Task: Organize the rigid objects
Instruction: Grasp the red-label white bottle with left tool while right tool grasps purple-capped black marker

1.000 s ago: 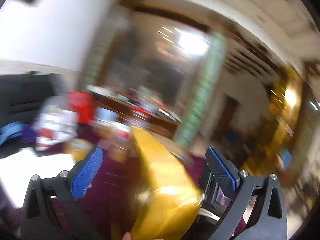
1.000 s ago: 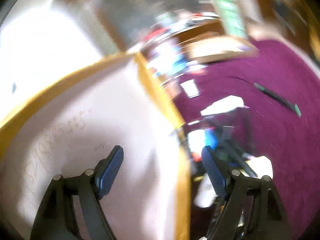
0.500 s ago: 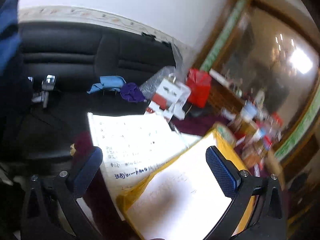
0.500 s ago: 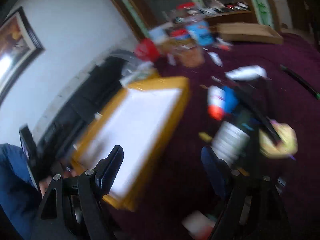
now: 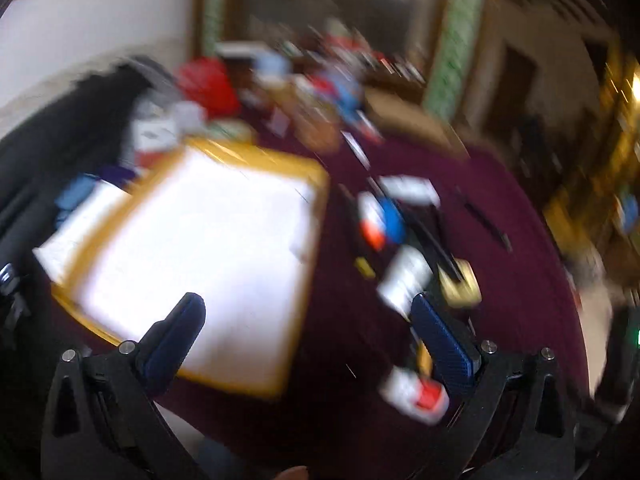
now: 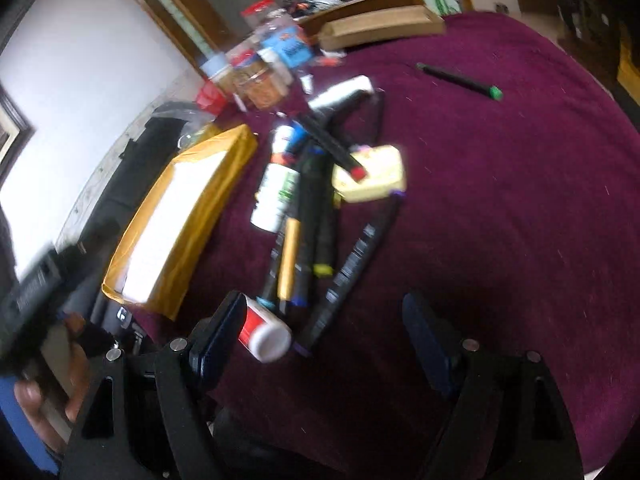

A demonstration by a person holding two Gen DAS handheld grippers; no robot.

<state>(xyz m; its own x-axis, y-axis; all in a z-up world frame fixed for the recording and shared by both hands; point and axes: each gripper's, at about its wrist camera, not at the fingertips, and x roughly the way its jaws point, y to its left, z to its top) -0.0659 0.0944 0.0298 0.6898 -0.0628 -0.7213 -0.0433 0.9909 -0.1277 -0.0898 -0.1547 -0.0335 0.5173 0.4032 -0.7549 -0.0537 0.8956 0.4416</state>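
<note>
Maroon cloth (image 6: 500,208) covered the table under both of my grippers, and the clutter I had to sort lay spread across it. From the right wrist camera I saw my right gripper (image 6: 324,336) hanging spread wide with nothing between its blue pads, low over the near end of a loose bundle of markers (image 6: 308,216) and pens. A small red-and-white capped tube (image 6: 262,334) lay just beside its left finger; I could not tell whether they touched. A white bottle with a green label (image 6: 276,196) rested against the markers' left side, and a pale yellow box (image 6: 370,174) sat at their far end with a red-tipped marker (image 6: 334,146) lying across it. A single black pen with a green cap (image 6: 460,80) lay well apart on the far right of the cloth. The yellow-wrapped box with a white top (image 6: 176,216) lay flat to the left of the pile. The left wrist view was badly smeared, but my left gripper (image 5: 308,328) was also released, empty, hovering over the cloth between that yellow box (image 5: 208,248) and the blurred heap of small items. Jars and packets (image 6: 260,72) crowded the far edge near a long cardboard box (image 6: 380,26).
</note>
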